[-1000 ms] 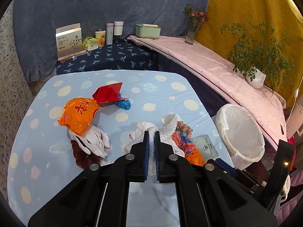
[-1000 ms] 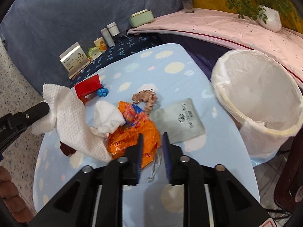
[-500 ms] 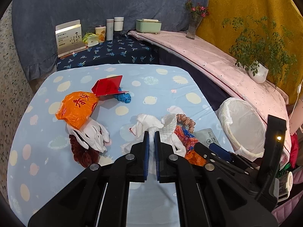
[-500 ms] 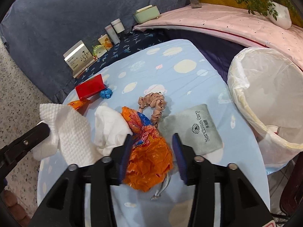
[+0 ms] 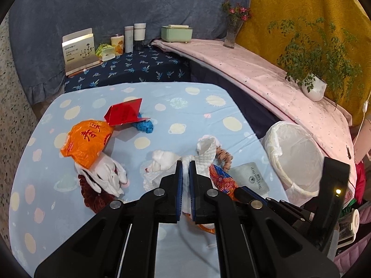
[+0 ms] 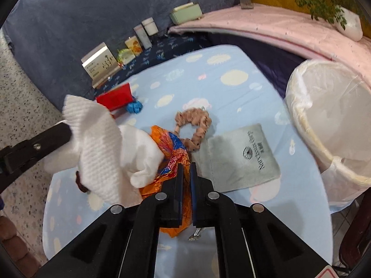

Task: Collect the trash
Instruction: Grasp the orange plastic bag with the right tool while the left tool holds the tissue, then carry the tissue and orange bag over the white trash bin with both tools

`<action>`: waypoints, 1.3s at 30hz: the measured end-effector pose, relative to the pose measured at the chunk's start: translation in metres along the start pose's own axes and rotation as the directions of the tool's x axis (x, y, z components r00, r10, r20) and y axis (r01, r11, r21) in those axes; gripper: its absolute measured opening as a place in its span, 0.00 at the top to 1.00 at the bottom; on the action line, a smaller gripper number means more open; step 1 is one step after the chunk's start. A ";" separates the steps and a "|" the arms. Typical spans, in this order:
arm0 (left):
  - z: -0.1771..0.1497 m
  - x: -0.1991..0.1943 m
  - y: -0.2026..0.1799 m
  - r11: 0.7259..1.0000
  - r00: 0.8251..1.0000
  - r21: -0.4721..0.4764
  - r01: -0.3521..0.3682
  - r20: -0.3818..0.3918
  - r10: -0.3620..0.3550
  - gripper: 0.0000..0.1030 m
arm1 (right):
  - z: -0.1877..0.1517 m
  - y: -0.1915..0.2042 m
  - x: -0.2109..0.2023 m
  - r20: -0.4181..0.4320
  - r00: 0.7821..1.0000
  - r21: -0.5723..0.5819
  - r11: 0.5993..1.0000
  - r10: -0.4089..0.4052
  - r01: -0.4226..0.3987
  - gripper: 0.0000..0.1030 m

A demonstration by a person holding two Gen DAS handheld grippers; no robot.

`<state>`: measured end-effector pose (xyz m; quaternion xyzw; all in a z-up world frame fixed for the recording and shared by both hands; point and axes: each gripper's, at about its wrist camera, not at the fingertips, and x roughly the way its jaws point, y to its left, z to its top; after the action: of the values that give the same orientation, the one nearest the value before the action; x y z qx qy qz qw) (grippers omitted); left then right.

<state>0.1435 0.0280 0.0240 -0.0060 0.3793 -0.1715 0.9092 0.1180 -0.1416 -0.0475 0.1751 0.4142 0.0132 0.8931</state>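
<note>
Now both tongs point downward: left tongs [image 5: 185, 169] clench a white paper towel [image 6: 97, 139], right tongs [image 6: 186, 171] clench a crumpled orange wrapper [image 6: 172, 148] on the tabletop [image 6: 231, 88].

Potted plant [image 5: 313, 88], flower vase [image 5: 231, 34], green box [image 5: 177, 33]
</note>
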 end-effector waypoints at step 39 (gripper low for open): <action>0.058 0.012 -0.179 0.952 0.974 0.239 0.192 0.069 -0.214 0.95 | 0.068 -0.132 -0.139 0.316 0.915 0.174 0.964 -0.250 0.203 0.94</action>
<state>0.1365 -0.1513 0.0818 0.0525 0.3110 -0.3064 0.8981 0.0614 -0.3101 0.0526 0.1866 0.2737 -0.1490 0.9317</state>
